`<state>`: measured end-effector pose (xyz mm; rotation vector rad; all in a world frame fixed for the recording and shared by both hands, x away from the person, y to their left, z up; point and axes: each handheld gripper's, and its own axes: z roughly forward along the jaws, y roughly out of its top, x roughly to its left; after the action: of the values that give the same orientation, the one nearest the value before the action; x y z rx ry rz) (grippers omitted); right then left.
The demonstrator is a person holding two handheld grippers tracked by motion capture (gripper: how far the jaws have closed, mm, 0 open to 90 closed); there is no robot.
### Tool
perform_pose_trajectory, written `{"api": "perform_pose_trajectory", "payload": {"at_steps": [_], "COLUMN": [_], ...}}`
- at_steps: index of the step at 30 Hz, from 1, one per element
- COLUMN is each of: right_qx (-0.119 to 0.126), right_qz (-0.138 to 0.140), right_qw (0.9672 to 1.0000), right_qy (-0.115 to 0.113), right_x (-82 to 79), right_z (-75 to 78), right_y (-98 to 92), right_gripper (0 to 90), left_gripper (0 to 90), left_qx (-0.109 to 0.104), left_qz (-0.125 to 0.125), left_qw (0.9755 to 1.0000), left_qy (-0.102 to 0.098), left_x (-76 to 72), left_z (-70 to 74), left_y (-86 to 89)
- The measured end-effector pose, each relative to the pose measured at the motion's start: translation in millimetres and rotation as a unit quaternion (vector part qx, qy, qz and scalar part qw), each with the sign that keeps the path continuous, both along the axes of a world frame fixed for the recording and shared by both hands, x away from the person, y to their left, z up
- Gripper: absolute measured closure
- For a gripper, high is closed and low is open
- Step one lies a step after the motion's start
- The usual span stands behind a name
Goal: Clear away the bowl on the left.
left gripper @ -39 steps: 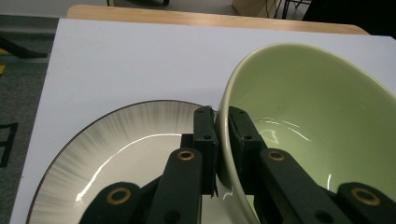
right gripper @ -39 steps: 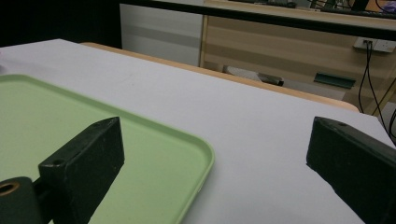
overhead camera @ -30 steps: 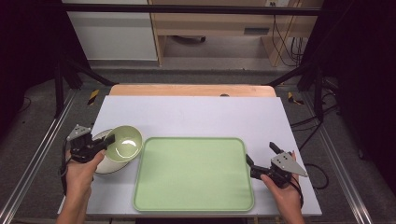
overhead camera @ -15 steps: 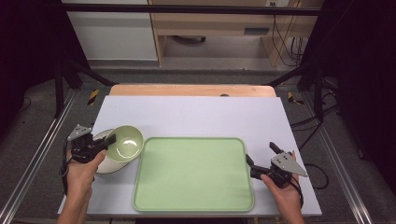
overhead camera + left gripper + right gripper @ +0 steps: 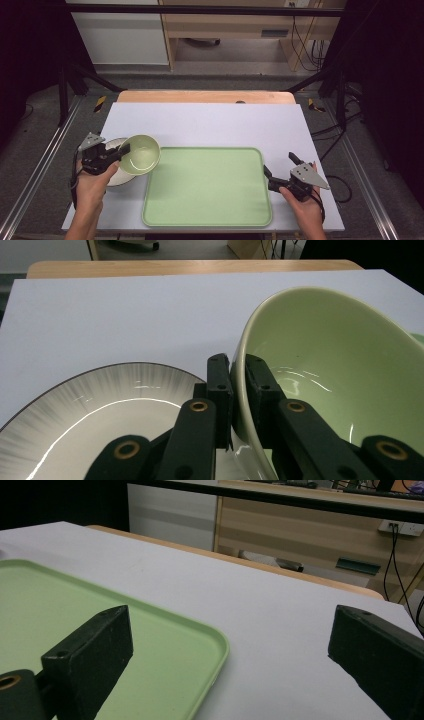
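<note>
Your left gripper point(image 5: 120, 151) pinching the green bowl's point(image 5: 140, 154) rim, tilting it above the striped plate point(image 5: 75, 410), your right gripper point(image 5: 281, 167) resting wide open beside the tray point(image 5: 205, 185)

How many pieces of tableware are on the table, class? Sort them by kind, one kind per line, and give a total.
Bowl: 1, the green bowl, clamped by its rim in the left gripper.
Plate: 1, the white plate beneath it.
Tray: 1, the green tray.
Total: 3
</note>
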<state>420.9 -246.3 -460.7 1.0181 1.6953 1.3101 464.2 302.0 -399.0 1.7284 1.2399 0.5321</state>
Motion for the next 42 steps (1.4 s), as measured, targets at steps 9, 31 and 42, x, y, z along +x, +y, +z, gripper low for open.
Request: {"api": "perform_pose_trajectory", "payload": {"at_steps": [9, 31, 42], "right_qx": [0.0, 0.0, 0.0], "right_qz": [0.0, 0.0, -0.001], "right_qw": [1.0, 1.0, 1.0], "right_qy": [0.0, 0.0, -0.002], "right_x": [-0.1, -0.2, -0.1], "right_z": [0.0, 0.1, 0.2], "right_y": [0.1, -0.3, -0.8], "right_gripper": [4.5, 4.5, 4.5], "left_gripper": [82.7, 82.6, 82.6], "left_qx": [-0.002, 0.013, 0.023], "left_qz": [-0.021, -0.058, -0.078], "left_qw": [0.9998, 0.9982, 0.9967], "left_qy": [-0.001, -0.002, 0.003], "left_x": [-1.1, -4.8, -6.0], "left_z": [-0.9, -0.2, -4.6], "left_y": [-16.5, -43.4, -58.9]}}
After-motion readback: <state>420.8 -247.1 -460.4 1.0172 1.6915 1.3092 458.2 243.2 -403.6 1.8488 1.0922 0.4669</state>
